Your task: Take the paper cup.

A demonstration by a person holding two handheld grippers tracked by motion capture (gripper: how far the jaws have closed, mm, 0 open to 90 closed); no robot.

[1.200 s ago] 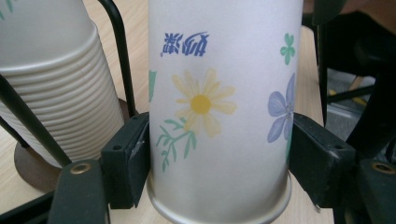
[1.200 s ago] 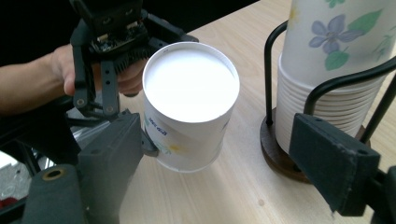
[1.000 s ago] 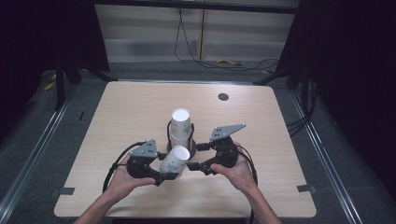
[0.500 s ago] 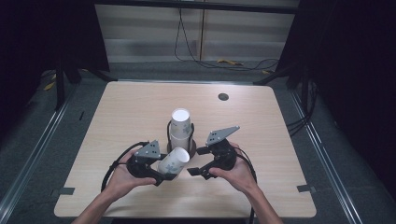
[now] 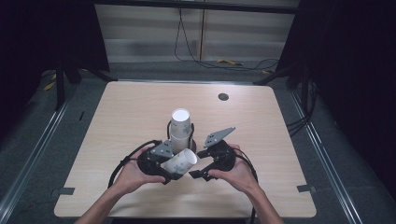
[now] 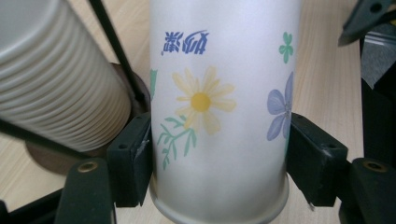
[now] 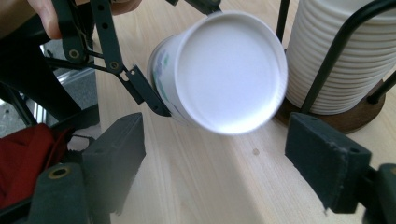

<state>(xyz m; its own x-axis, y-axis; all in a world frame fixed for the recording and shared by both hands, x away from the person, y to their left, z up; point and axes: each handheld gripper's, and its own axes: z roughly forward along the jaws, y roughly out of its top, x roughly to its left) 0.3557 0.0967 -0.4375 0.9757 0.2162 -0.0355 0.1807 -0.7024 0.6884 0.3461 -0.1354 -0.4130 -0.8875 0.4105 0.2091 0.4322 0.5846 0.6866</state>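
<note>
Flowered paper cup (image 5: 180, 162) held above the table (image 5: 121, 112) near its front edge, lying tilted on its side between the two hands, with its white bottom turned toward the right gripper (image 5: 198, 163). In the left gripper view, cup (image 6: 219, 107) printed with a yellow daisy, a blue flower, green sprigs and blue lettering that reads upside down, rolled rim toward the camera. Clamped across its lower wall by the left gripper (image 5: 173, 169): both black pads (image 6: 133, 161) pressed flat on the cup's sides, one at each flank, jaws having just been closing onto it. In the right gripper view, round bottom of the cup (image 7: 229, 70) facing the camera, slightly blurred, with the left gripper's thin black linkage (image 7: 112, 60) running along the cup's side.

Right gripper (image 7: 215, 158) just in front of that bottom, jaws spread wide and having just been closing a little, nothing between the pads; bare wood showing in the gap. Not touching the cup.

Just behind the cup, a stack (image 5: 181, 128) of ribbed white cups standing upright in a black wire holder (image 7: 336, 56) on a round dark wooden base (image 7: 345, 119). Stack (image 6: 51, 79) close beside the held cup, apart from it.

Left hand (image 5: 130, 175) and right hand (image 5: 238, 172) wrapped round the gripper bodies, forearms entering from the bottom edge, cables looping on the table. Grey three-cornered plate (image 5: 218, 136) raised on top of the right gripper. Small dark round disc (image 5: 223, 96) far back on the table, well apart from everything.
</note>
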